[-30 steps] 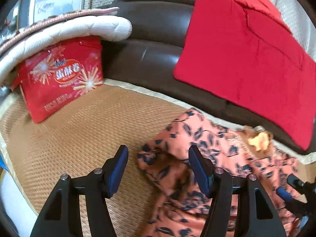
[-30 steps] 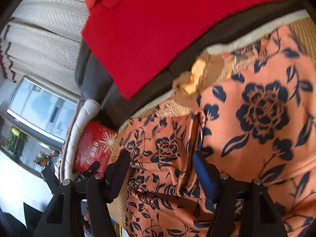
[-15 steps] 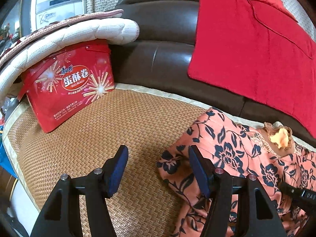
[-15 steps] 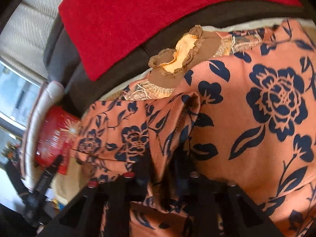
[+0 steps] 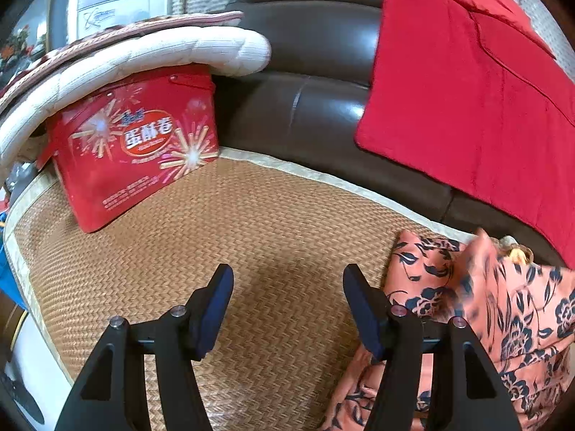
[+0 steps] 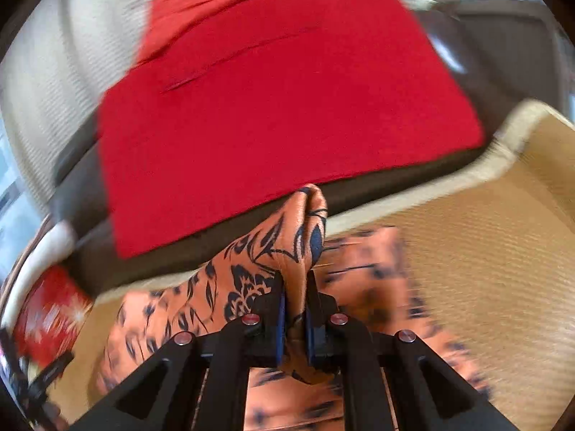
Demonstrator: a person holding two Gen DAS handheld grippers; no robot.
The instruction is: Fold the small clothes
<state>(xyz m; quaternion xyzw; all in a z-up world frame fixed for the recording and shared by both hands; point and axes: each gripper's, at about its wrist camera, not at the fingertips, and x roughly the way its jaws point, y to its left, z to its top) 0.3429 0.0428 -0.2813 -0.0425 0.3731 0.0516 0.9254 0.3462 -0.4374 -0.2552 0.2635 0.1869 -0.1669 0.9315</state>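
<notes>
An orange garment with dark blue flowers [image 5: 503, 305] lies on the woven mat [image 5: 251, 237] at the right of the left wrist view. My left gripper [image 5: 287, 287] is open and empty over bare mat, just left of the garment's edge. In the right wrist view my right gripper [image 6: 296, 294] is shut on a bunched fold of the garment [image 6: 280, 248] and holds it lifted above the mat [image 6: 485, 269]. The rest of the garment hangs and lies blurred below it.
A red snack box [image 5: 136, 143] leans at the mat's far left under a white padded cushion [image 5: 143, 57]. A dark leather sofa back [image 5: 316, 107] carries a red cloth [image 5: 467, 107], which also shows in the right wrist view [image 6: 269, 115].
My right gripper closed on a fold of the garment and lifted it, pulling the cloth rightward. My left gripper, open throughout, now sits over bare mat instead of over the garment.
</notes>
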